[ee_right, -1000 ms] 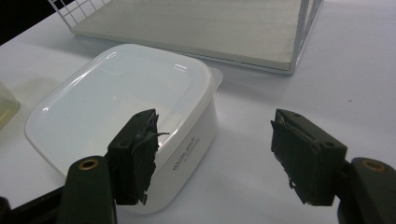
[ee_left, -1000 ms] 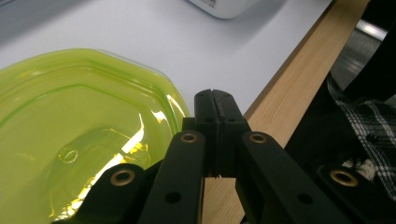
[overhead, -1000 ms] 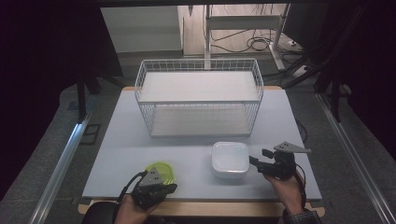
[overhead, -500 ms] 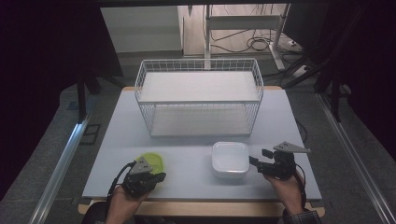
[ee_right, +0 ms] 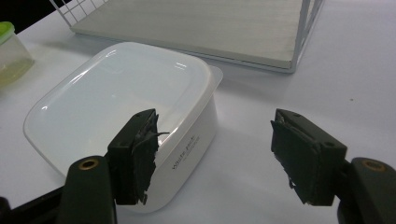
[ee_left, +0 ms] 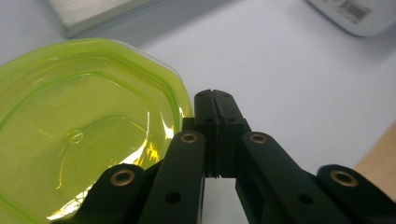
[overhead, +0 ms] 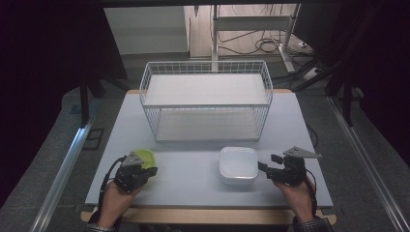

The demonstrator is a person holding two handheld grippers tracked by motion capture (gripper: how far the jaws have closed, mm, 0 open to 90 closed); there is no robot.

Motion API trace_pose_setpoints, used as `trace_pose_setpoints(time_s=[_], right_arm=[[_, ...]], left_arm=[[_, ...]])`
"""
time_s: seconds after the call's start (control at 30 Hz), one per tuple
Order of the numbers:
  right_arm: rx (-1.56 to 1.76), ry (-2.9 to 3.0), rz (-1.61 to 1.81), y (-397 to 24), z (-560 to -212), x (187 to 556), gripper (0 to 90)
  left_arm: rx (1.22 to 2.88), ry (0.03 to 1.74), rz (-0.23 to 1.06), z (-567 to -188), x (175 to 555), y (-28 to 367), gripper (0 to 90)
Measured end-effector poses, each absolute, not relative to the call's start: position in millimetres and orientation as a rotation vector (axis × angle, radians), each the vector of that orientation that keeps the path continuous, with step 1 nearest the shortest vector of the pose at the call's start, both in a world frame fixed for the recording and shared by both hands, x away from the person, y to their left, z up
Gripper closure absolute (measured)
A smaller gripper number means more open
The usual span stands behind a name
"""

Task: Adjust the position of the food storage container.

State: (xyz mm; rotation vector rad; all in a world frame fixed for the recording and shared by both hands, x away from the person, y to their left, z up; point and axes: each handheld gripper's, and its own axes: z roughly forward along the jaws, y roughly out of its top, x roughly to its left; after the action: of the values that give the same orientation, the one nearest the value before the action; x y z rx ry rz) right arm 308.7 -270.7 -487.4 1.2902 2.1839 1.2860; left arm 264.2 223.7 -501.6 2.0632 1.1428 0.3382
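White wire basket [overhead: 206,104] on the grey table [overhead: 193,174].

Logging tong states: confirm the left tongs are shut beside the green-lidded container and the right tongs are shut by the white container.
Wrong on the right tongs: the right gripper view shows them open beside the white container. The left tongs are shut by the green-lidded container.

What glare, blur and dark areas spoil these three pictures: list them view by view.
High view: surroundings nearly black, the table evenly lit, picture soft. Left gripper view: glare streaks on the green lid, the black jaws close up and slightly soft. Right gripper view: bright reflections on the white container, its shadow cast on the table, the wire basket sharp behind.
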Motion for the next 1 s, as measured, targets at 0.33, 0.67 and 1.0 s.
trace_pose_setpoints(time_s=[0.33, 0.67, 1.0], right_arm=[[1.289, 2.183, 1.281, -271, -487, 309, 32.6], [1.246, 2.246, 1.183, -271, -483, 310, 73.8], [1.231, 2.358, 1.111, -251, -490, 328, 89.6]], left_arm=[[2.014, 1.11, 0.351, -497, 267, 225, 89.8], [2.047, 0.973, 0.328, -499, 286, 178, 88.8], [2.088, 0.877, 0.267, -505, 308, 128, 88.5]])
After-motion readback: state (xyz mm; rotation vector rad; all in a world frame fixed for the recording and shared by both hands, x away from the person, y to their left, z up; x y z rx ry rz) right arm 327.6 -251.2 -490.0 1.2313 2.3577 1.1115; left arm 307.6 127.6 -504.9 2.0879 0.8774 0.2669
